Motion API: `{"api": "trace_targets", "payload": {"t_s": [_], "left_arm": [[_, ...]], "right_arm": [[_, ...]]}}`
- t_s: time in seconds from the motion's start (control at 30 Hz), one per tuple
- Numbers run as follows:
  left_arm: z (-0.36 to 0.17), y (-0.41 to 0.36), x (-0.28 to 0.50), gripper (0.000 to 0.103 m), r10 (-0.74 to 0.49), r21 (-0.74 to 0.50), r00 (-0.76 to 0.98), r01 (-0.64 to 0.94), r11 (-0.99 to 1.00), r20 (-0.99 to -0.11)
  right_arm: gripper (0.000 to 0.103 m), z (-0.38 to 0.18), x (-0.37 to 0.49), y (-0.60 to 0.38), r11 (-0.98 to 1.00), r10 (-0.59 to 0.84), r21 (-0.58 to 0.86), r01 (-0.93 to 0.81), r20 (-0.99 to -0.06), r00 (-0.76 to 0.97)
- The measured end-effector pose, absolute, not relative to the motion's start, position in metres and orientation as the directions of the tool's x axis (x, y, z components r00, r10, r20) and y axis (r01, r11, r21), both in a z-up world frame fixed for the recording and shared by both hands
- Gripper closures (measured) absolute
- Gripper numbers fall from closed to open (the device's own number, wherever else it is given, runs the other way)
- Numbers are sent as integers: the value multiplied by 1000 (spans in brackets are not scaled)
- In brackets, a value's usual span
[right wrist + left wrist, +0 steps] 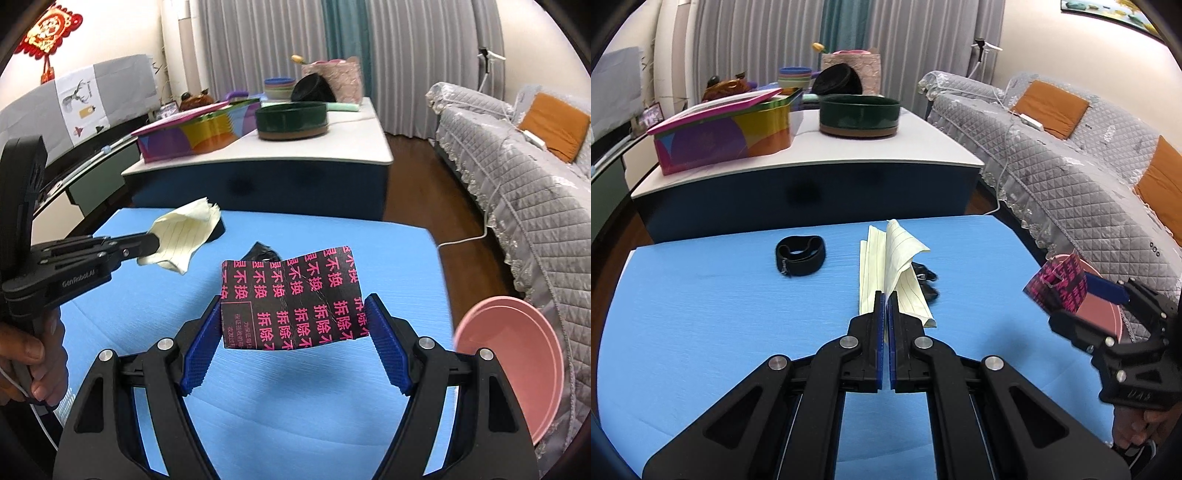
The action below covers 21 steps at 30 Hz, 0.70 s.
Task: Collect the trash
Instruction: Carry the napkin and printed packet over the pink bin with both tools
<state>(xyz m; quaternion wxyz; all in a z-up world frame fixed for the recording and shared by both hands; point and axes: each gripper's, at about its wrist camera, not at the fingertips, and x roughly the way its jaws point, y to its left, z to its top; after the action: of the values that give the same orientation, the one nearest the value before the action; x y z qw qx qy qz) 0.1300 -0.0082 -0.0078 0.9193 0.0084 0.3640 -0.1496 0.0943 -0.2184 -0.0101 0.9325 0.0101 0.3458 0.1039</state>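
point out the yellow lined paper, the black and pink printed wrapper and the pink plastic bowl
yellow lined paper [900, 254]: left wrist view, on its upright sheet.
black and pink printed wrapper [291, 299]: right wrist view, centre of its printed face.
pink plastic bowl [517, 365]: right wrist view, on its inner wall.

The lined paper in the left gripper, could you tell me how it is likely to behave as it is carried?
The lined paper, pinched in the left gripper, looks thin and floppy: its free end curls and droops. It is probably very light. Being creased and torn-edged, it may flap or slip out if moved fast.
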Motion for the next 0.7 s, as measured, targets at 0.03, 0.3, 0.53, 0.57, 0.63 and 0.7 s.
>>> {"api": "trace_targets", "payload": {"t_s": [0.03,0.3,0.53,0.57,0.63,0.7], "left_arm": [[-7,-10,128,101,-272,-94,691,285,954,-670],[-9,-36,113,101,-302,-106,686,313,944,-662],[-17,-61,99,101,-331,-128,674,333,934,-660],[-19,-66,97,101,-334,-128,671,338,932,-661],[-20,-74,94,101,-341,-131,666,346,929,-663],[-22,-80,91,101,-348,-133,661,354,926,-664]], "right_arm": [[28,-8,92,-222,980,195,90,-180,-640,743],[28,3,73,-257,990,142,88,-111,-621,771],[28,10,62,-290,993,102,103,-49,-610,785],[28,11,60,-293,994,98,105,-43,-609,787],[28,13,57,-303,993,89,113,-25,-604,792],[28,14,55,-314,992,80,124,-5,-602,795]]}}
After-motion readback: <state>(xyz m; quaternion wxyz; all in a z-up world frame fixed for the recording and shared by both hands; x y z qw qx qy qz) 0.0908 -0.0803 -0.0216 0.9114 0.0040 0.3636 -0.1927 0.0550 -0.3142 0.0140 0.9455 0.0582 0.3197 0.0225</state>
